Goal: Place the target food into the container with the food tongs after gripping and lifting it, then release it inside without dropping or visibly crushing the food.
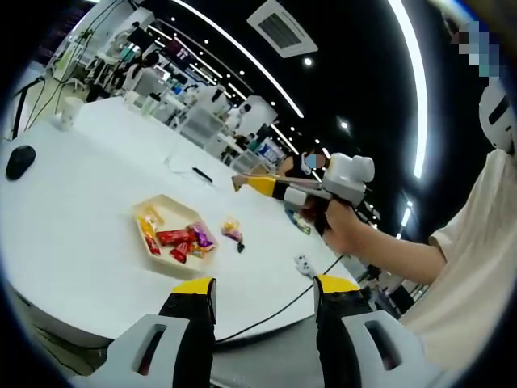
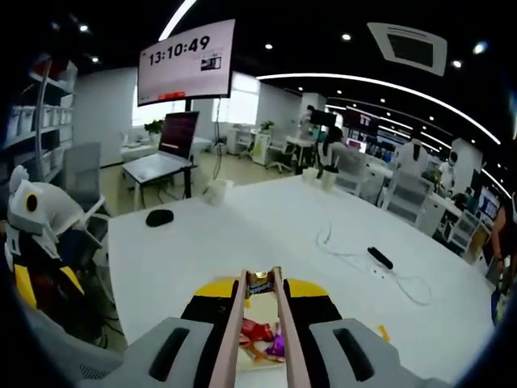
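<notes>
Tongs raised over the snack tray; no food gripped yet.

Right tool (image 1: 260, 185) is clamped on the food tongs (image 2: 259, 323), whose arms run almost parallel to a gold wrapped piece (image 2: 258, 284) at their tips; whether they hold it cannot be told. Left tool (image 1: 265, 284) hangs with jaws wide apart, holding nothing. The hexagonal tray (image 1: 161, 206) of wrapped snacks sits on the white desk (image 1: 81, 210), at 11 o'clock from the left tool; a loose wrapped candy (image 1: 232, 230) lies just beside it at 3 o'clock. Advised: descend slowly, straddle one piece, squeeze only enough to lift it.
</notes>
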`<state>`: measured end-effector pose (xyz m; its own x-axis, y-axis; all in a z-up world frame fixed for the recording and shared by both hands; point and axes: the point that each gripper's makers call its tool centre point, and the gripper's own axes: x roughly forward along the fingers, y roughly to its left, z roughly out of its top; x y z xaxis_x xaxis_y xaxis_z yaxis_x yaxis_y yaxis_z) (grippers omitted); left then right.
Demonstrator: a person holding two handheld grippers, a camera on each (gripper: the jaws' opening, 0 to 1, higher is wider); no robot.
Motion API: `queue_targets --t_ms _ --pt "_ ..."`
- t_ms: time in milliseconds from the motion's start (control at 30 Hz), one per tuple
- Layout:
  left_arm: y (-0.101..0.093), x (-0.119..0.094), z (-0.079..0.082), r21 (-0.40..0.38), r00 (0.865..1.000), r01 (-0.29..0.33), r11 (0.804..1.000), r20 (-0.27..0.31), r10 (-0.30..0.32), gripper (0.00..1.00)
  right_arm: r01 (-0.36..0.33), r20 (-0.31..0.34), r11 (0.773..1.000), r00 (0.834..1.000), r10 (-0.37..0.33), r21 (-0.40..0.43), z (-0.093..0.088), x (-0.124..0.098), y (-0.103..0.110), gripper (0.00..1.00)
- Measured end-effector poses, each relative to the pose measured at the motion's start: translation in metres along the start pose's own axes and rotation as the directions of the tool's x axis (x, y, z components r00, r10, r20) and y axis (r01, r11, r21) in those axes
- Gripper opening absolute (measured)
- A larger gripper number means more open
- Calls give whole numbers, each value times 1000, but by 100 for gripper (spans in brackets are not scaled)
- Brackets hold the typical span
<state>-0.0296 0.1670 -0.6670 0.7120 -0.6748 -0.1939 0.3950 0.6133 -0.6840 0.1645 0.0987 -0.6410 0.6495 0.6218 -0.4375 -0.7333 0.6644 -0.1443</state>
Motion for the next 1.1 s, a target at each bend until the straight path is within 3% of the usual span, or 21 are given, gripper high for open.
queue_targets --t_ms 1100 --pt "2 -3 2 -3 1000 -5 1000 14 5 47 -6 -34 1000 999 6 -4 -7 3 1 23"
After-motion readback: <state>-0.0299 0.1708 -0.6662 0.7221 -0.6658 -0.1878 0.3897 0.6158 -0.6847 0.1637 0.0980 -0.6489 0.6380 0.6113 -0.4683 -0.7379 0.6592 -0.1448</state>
